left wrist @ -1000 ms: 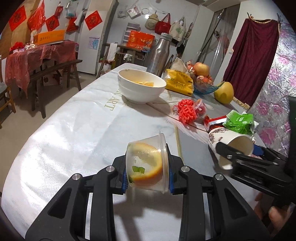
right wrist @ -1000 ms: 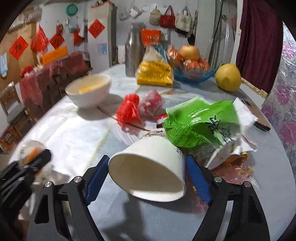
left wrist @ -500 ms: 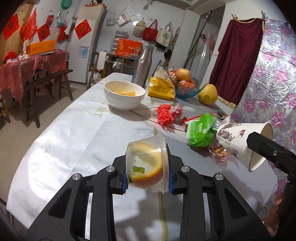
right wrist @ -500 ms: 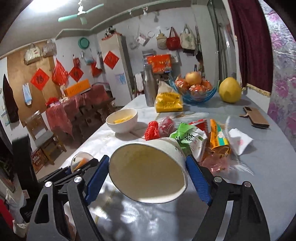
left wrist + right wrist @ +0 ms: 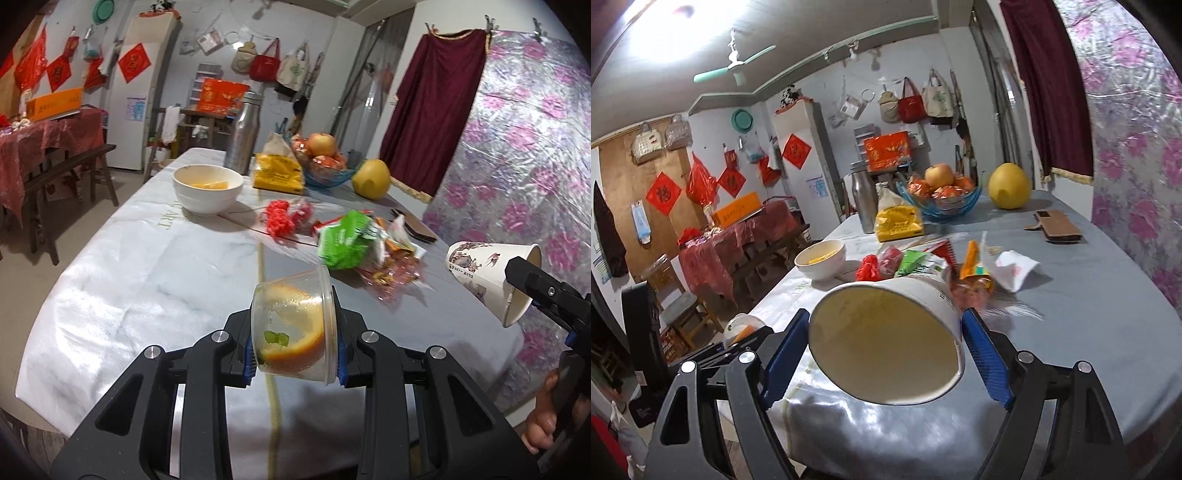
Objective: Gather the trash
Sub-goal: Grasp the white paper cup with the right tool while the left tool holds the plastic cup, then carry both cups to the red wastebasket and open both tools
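Both jaws clamped: left gripper pinches plastic cup with orange slice, right gripper squeezes paper cup, lifted off table for binning.

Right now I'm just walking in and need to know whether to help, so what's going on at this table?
A person is clearing trash with a handheld gripper in each hand. The left gripper has its jaws shut on a clear plastic cup with an orange slice inside, held on its side above the table. The right gripper grips an empty paper cup, also tipped sideways. A pile of wrappers lies on the table, not yet collected.
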`<state>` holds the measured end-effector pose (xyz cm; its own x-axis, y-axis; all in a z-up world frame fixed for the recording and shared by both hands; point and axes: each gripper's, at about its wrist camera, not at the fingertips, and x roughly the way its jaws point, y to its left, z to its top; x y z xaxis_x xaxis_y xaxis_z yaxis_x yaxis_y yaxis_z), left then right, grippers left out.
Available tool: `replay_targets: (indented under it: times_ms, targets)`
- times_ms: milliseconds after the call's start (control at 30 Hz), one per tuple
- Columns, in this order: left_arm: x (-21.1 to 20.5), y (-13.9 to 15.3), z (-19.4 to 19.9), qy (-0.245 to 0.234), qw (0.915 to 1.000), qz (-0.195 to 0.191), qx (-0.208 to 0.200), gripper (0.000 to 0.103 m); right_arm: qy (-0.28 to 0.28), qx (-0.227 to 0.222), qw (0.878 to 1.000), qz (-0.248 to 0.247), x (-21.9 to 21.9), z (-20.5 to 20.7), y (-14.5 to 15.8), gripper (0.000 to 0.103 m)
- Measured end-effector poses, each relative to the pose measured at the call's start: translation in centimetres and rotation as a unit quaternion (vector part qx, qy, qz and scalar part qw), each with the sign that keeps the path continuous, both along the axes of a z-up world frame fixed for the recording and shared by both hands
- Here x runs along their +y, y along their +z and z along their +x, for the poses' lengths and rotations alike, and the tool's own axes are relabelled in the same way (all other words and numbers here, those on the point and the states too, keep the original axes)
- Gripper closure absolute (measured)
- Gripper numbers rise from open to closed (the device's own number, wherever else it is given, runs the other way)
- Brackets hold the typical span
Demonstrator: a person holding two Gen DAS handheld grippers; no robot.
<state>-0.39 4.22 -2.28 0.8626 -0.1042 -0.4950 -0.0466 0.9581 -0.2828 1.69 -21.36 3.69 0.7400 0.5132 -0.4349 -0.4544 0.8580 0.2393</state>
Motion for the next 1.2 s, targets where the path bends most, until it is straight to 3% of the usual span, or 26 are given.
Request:
replay_targets:
  times_ms: [633, 933, 1200]
  targets:
    - [-7.2, 1.4, -2.4, -0.098, 0.9949, 0.022, 0.007, 0.071, -0.075, -0.014, 0.996, 0.039, -10.5, -4.3, -0.8, 0.021]
    - [-12.3, 1.4, -2.8, -0.161, 0.9863, 0.031, 0.015, 0.071, -0.123, -0.005, 0.991, 0.043, -16.3, -7.0, -2.3, 0.021]
    - [-17.8, 0.6, -3.4, -0.221, 0.9736, 0.048, 0.033, 0.071, -0.162, 0.013, 0.986, 0.043, -21.2, -8.9, -4.7, 0.021]
